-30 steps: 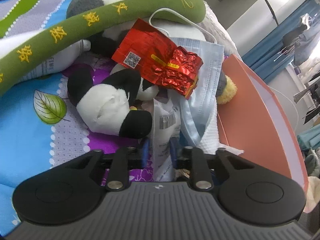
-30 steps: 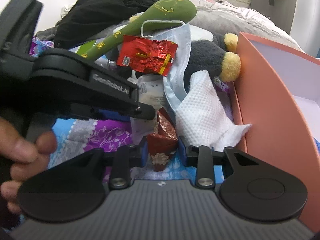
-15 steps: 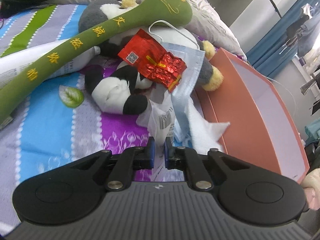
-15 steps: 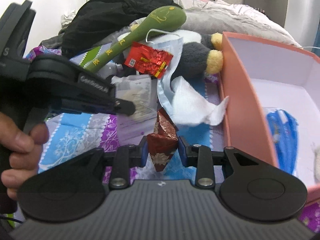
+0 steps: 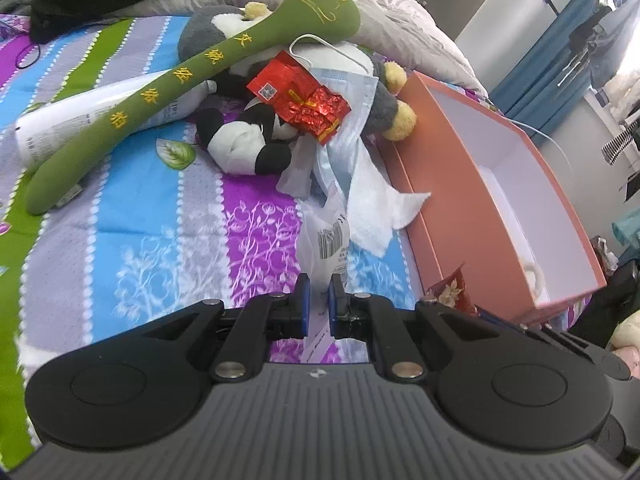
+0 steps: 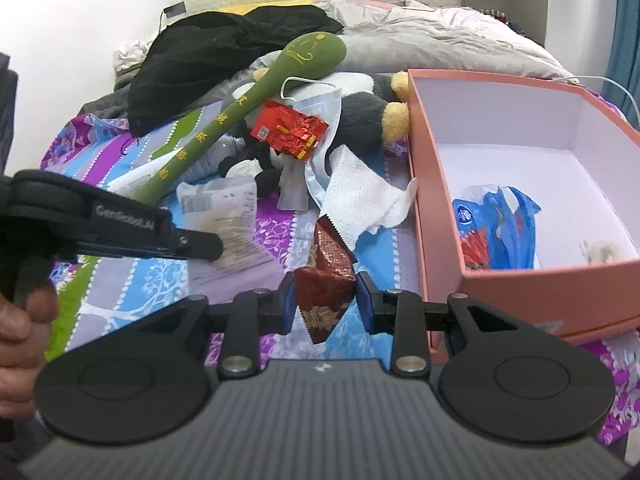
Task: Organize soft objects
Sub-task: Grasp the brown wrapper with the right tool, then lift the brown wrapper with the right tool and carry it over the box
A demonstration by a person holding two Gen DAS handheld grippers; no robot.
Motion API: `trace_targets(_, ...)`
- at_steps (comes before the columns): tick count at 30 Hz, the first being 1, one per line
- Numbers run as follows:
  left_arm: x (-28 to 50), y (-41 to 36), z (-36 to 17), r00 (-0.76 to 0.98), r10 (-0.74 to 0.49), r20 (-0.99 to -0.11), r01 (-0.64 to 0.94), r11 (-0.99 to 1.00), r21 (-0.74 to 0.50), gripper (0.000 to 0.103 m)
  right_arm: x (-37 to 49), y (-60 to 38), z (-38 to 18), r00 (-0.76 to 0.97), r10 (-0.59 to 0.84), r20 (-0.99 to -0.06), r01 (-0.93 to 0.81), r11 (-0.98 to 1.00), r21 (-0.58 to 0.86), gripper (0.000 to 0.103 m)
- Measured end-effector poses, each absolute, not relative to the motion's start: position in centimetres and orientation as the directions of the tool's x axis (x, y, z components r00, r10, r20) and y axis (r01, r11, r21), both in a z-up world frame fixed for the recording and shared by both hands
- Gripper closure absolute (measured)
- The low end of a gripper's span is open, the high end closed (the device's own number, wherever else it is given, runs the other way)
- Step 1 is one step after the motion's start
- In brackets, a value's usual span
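Observation:
My left gripper [image 5: 318, 300] is shut on a clear plastic bag with a barcode label [image 5: 330, 244], held above the bedsheet. My right gripper [image 6: 325, 300] is shut on a dark red foil packet [image 6: 326, 276], just left of the pink box [image 6: 436, 208]. The pile beyond holds a green plush stick [image 5: 180, 80], a panda plush [image 5: 244, 144], a bright red foil packet [image 5: 304, 100], a blue face mask [image 5: 352, 120] and a white paper towel [image 5: 376, 204]. The left gripper also shows in the right wrist view [image 6: 208, 246].
The pink box [image 5: 452, 200] stands at the right and holds a blue plastic bag [image 6: 496, 224] and a small pale object [image 6: 604, 250]. A white bottle [image 5: 80, 120] lies under the green stick. Black clothing [image 6: 224, 52] and a grey quilt [image 6: 440, 36] lie at the back.
Both grippers have pulled back from the pile, each carrying its item. The barcode bag has come away from the panda. The box interior has come into the right view.

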State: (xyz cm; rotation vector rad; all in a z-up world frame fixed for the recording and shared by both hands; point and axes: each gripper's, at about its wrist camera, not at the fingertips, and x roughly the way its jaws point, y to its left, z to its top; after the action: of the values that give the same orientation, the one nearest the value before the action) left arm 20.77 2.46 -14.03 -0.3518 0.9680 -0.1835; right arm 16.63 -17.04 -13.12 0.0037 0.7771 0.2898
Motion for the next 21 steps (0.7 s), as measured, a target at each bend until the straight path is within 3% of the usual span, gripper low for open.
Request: trace_targets(21,16.2,1.1,-8.2,0.612,-0.292,-0.735,0.034,0.938,-0.345,0.092,13.2,-18.7,-8.6,0.73,0.29,-0.619,-0.27,0.954,0.129,0.068)
